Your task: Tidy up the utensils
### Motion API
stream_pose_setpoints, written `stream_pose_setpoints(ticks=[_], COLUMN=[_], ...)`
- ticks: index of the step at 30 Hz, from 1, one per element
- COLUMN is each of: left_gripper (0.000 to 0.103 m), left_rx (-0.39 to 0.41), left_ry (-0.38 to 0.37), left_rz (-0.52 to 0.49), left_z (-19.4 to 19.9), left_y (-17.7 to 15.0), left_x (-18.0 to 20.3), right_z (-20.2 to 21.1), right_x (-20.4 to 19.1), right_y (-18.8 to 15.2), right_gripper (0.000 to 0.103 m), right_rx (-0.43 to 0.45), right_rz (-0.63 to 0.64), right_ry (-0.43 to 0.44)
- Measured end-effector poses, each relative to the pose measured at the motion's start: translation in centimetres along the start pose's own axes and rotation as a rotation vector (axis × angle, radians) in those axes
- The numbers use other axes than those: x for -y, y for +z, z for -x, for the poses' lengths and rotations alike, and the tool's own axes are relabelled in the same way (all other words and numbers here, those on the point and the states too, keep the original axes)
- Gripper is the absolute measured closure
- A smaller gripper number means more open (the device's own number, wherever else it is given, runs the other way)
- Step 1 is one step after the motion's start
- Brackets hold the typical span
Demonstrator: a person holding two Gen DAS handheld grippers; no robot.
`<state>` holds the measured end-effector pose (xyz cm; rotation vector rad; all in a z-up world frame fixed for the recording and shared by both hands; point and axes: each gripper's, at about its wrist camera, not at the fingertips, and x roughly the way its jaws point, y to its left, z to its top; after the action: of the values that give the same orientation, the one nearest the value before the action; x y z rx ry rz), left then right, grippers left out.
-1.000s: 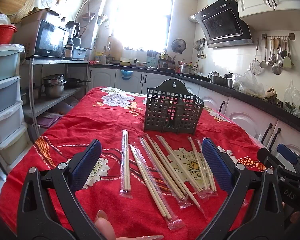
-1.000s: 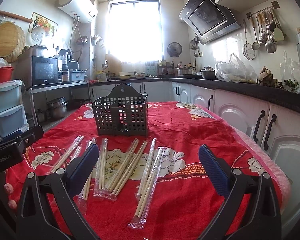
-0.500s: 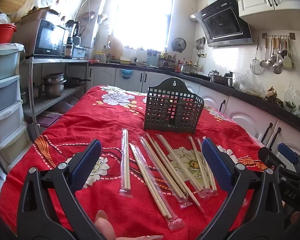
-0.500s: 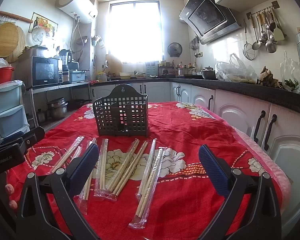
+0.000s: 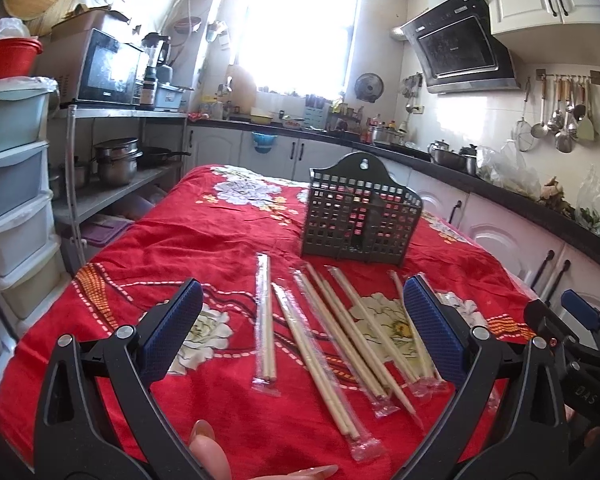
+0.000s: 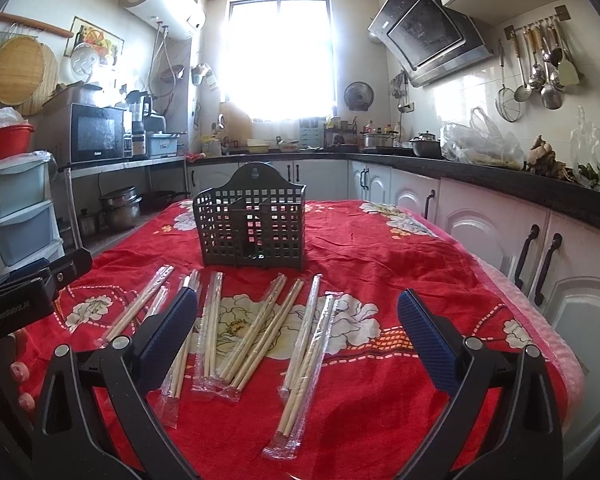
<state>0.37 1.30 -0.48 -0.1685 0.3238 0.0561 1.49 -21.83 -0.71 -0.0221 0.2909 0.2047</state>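
Chopsticks (image 6: 260, 328) before lattice holder (image 6: 250, 229)

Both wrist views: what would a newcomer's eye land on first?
The bright red floral tablecloth fills the middle of both views. A scatter of chopstick pairs in clear sleeves lies on it just ahead of the open left gripper and open right gripper, neither holding anything. Behind them a dark grid-walled utensil basket stands upright on the cloth, against the glare of the window at the far wall.
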Motion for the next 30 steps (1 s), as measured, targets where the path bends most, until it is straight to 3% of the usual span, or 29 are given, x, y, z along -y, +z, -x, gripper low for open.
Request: stream_pose_setpoints(ticks=[5,17,25,30], left_gripper=[0.01,0.01,0.01,0.01], left_rx=[-0.014,-0.012,-0.014,-0.071], left_ry=[0.022,0.1,0.098,0.071], left_rz=[0.022,0.074,0.055,0.008], left_z=[-0.4,-1.4,-2.5,-4.2], left_y=[0.2,2.1,4.1,5.4], left_x=[-1.0,-4.3,-4.7,-4.1], right_z=[-1.0,-5.8,-8.4,-10.3], right_x=[-1.0,-2.1,-2.5,-2.8], right_y=[0.4,3.1,4.9,6.0], right_gripper=[0.006,0.006,0.006,0.006], right_rx=[-0.02,-0.157,-0.196,-0.227], right_rz=[0.052,0.016,0.002,0.038], right_ry=[0.03,0.166,0.205,0.196])
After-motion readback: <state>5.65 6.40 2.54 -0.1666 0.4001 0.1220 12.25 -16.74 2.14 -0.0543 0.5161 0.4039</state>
